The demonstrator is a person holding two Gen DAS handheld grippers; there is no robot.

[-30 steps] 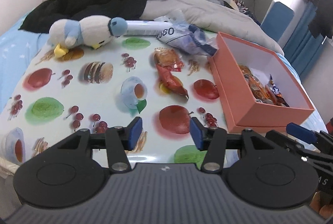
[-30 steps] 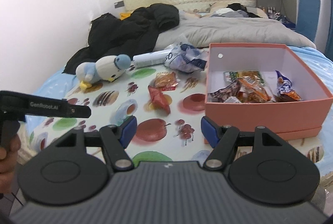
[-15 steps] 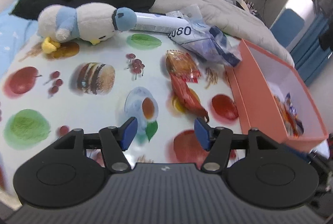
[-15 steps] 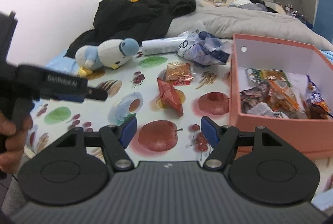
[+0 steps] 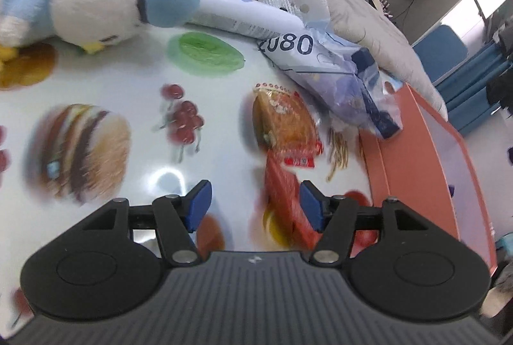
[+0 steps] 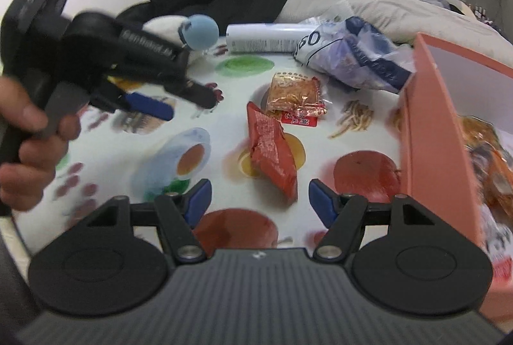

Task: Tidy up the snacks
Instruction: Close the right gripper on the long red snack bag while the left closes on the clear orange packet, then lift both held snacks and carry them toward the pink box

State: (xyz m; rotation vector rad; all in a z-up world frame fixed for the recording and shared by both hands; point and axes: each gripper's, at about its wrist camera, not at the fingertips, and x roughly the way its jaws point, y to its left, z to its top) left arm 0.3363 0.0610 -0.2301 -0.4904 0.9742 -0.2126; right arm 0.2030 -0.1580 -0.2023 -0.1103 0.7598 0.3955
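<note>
Left hand-held gripper (image 5: 253, 204) gapes empty above the red snack packet (image 5: 283, 201) (right hand-held gripper (image 6: 256, 201) likewise).

Red packet (image 6: 272, 149) lies flat on the printed cloth, long axis running away from camera, crinkled. Orange clear-wrapped snack (image 6: 296, 95) just beyond it, touching its far end, red label strip at near edge. Salmon box (image 6: 429, 133) to the right, open-topped, snack wrappers (image 6: 487, 159) piled inside.

Two close, downward-tilted wrist views, both over the red snack packet (image 5: 282, 201) (image 6: 272, 149).
</note>
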